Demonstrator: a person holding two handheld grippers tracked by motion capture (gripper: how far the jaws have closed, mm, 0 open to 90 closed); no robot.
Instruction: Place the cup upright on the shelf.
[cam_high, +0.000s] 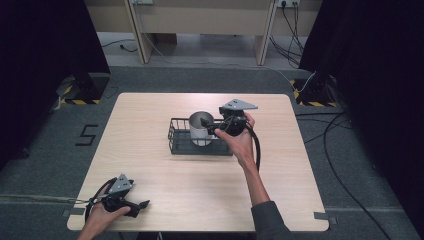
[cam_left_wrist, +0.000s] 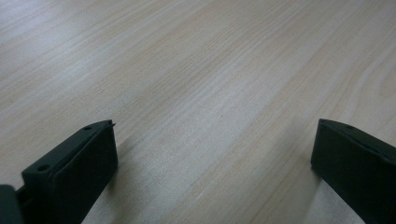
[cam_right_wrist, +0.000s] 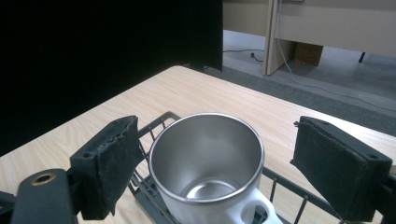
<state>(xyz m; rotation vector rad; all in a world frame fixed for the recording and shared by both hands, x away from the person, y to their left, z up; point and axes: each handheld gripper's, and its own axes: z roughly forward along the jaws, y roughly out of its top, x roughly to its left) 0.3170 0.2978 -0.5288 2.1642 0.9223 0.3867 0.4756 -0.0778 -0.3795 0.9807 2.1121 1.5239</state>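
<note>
Taking the wire basket (cam_high: 176, 136) at mid-table as landmark: well off to its near left, the left gripper (cam_high: 142, 205) rests low at the table's (cam_high: 150, 165) near edge, jaws spread wide and empty. Inside the basket stands the steel mug (cam_high: 200, 128), upright, white handle toward the right gripper (cam_high: 206, 124), whose jaws gape wide either side of the rim. The step looks like a grasp or release; keep the pads (cam_right_wrist: 109, 161) level and clear of the handle
</note>
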